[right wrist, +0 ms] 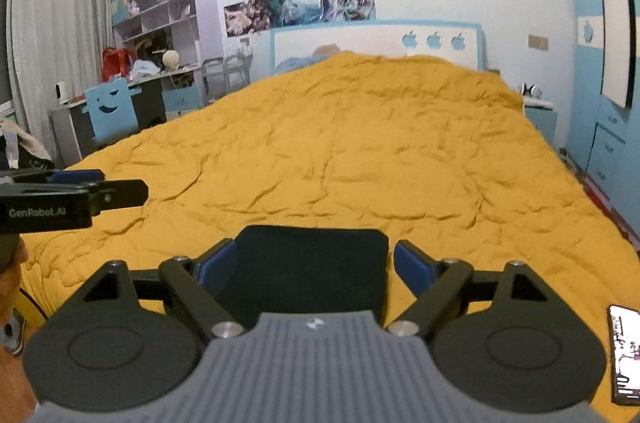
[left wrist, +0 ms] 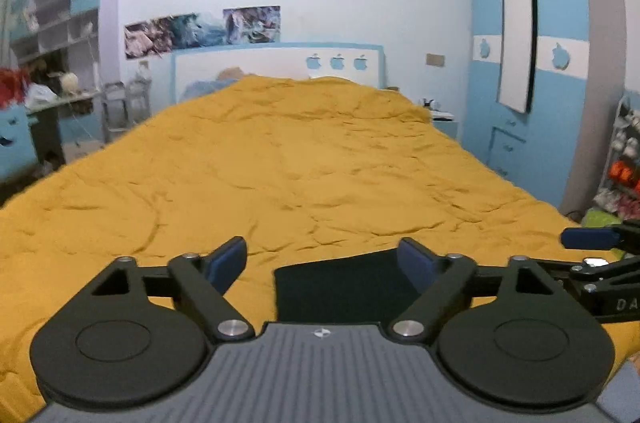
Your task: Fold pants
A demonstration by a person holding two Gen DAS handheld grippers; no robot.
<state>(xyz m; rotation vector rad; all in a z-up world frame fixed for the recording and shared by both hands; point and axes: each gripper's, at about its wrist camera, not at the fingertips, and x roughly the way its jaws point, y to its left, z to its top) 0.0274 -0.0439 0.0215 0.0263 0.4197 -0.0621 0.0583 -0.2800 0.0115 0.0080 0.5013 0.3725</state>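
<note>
- Left gripper [left wrist: 322, 261] is spread wide with nothing between its blue pads; it's lifted off the bed and looking across it, so it's let go, not grabbing.
- Right gripper [right wrist: 298, 265] is the same: jaws apart, empty, hanging above the fabric rather than pinching it. In the left wrist view you can see it poking in at the right edge, so the two sit side by side.
- The pants [right wrist: 310, 271] are a dark, compact rectangle lying flat on the yellow bedspread [right wrist: 360, 151], right in front of both tools near the foot of the bed. Edges look pretty square, which I'd read as the fold being basically done and just set down.
- A phone [right wrist: 624, 355] lies on the cover just right of the right gripper, clear of the pants.
- Further out: blue-and-white headboard [left wrist: 276, 63], wardrobe [left wrist: 560, 3], cluttered desk [right wrist: 120, 95]. None of it in the way.
</note>
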